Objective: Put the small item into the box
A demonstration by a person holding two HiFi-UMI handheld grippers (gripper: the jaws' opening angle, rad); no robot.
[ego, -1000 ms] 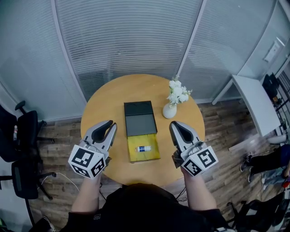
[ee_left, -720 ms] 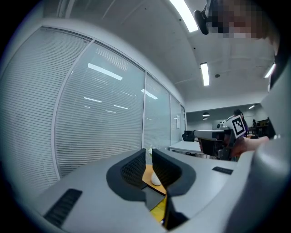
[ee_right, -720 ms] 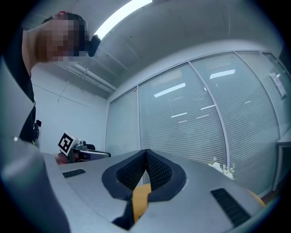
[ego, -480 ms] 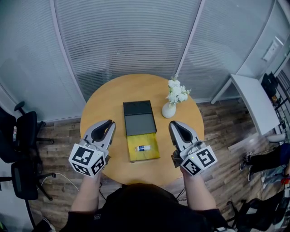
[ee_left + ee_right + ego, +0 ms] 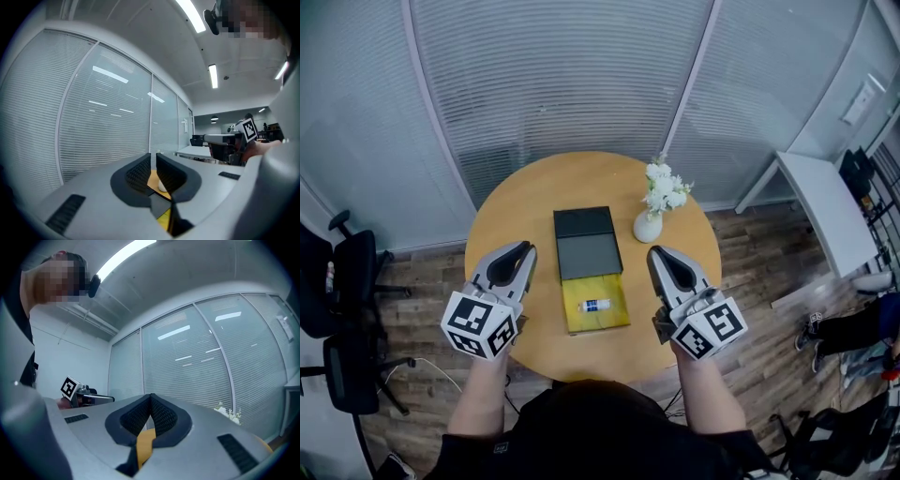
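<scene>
Round wooden desk point(image 5: 521, 202). Open box point(image 5: 585, 225) at centre: black half to the rear, yellow half to the front. Small item point(image 5: 595, 306), white and blue, lies in the yellow half. Left hand-held gripper point(image 5: 525, 249) sits left of the box, jaws just closed, clenched on nothing. Right hand-held gripper point(image 5: 657, 253) sits right of the box, clenched and empty. White flower vase point(image 5: 648, 226) stands beside the box.

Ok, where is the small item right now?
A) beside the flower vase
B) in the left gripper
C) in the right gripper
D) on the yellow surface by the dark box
D: the small item lies on the yellow surface next to the dark box.
</scene>
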